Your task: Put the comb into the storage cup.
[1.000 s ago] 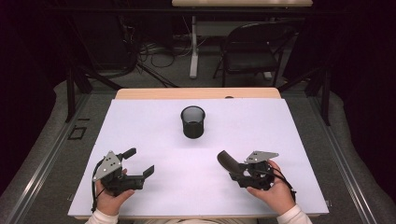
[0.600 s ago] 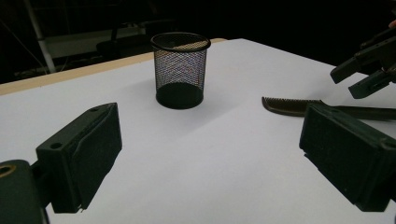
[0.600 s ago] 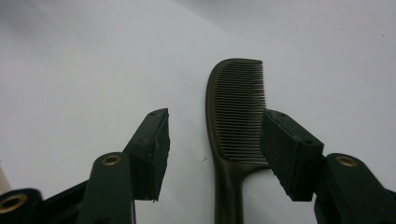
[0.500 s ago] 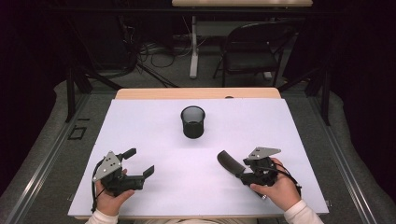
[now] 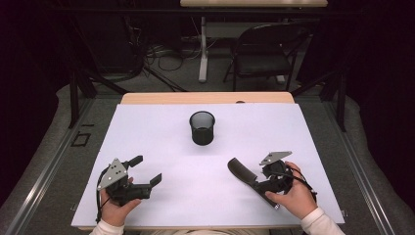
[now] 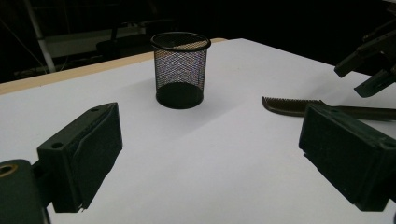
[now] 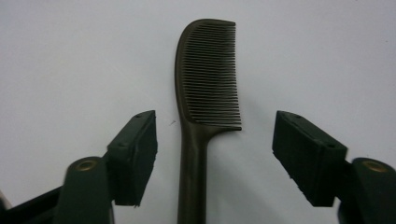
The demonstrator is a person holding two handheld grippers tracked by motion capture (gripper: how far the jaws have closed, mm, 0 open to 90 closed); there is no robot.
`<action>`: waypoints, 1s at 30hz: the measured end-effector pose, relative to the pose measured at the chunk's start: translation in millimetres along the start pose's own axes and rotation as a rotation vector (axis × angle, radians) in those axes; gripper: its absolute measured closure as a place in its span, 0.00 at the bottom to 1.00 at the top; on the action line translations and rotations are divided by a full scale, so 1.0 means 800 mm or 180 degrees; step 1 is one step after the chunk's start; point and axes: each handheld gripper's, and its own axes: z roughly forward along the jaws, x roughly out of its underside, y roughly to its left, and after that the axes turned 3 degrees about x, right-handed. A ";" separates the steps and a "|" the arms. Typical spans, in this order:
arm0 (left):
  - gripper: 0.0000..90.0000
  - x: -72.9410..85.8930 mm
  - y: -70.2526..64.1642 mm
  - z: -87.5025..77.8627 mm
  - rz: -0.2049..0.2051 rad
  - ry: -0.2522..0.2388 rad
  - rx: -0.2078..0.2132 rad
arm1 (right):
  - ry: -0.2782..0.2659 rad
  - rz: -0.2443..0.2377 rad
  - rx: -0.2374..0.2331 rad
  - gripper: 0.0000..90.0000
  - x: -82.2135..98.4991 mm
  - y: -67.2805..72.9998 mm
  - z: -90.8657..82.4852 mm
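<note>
I have the right gripper (image 7: 215, 158) poised over the comb (image 7: 205, 93), which lies flat on the white table (image 5: 161, 132), near its right front part. The jaws have just been opening and now stand spread, one on each side of the comb's handle, touching neither side. The left gripper (image 5: 147, 171) rests at the front left, jaws spread wide on nothing.

The mesh cup (image 5: 202, 128) stands upright near the table's middle, well apart from the comb.

Risks as I judge them:
- The handle is thin and lies flush on the sheet; if I close too high, the pads meet above it and miss.
- If I come in off-centre, one pad pushes the comb sideways and spins it.
- A grip far back on the handle lets the toothed end droop and catch the cup's rim.
</note>
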 end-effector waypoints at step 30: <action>0.07 0.000 -0.001 0.001 -0.0009 0.0006 0.0022 | 0.0580 -0.0243 0.0025 0.28 -0.010 0.012 0.023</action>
